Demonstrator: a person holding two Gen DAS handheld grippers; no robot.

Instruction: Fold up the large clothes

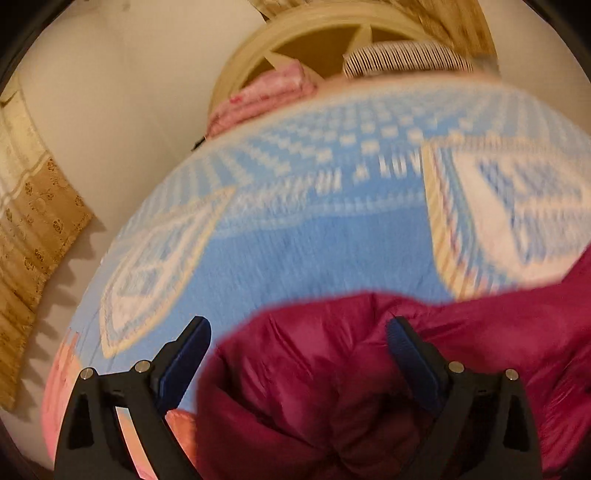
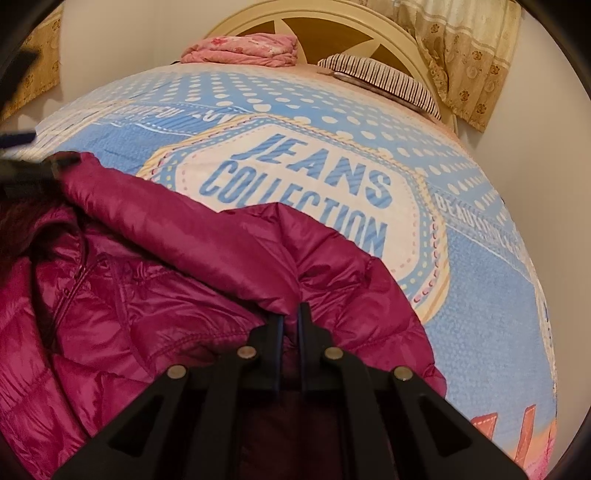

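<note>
A bed (image 2: 480, 258) fills both views, covered by a light-blue bedspread (image 1: 314, 240) printed with white dots, checks and cream badge shapes; in the right wrist view one badge reads "JEANS COLLECTION" (image 2: 303, 195). At the far end stands a cream, rounded headboard (image 2: 332, 22) with brown cut-out panels. There are no true containers here; the bed itself carries everything. Against the headboard lie a folded pink cloth (image 2: 243, 48) and, beside it, a striped pillow (image 2: 384, 77). Patterned beige curtains (image 2: 461, 55) hang by the wall at the pillow's side of the headboard, and another such curtain (image 1: 33, 236) hangs by the wall on the other side of the bed.

The magenta quilted puffer jacket (image 2: 147, 295) lies on the near part of the bedspread, rumpled, its zipper line visible in the right wrist view and one smooth fold of it stretching across toward the upper left of that view.

The right gripper (image 2: 291, 314) has its jaws drawn almost together, pinching a ridge of the jacket's shiny fabric between its blue pads.

The left gripper (image 1: 299, 332) stands spread wide over a bunched part of the jacket. Fabric lies in the gap between its fingers (image 1: 192, 347), but the pads do not press on it. The left wrist view is blurred, so finer detail of the cloth there cannot be made out.
</note>
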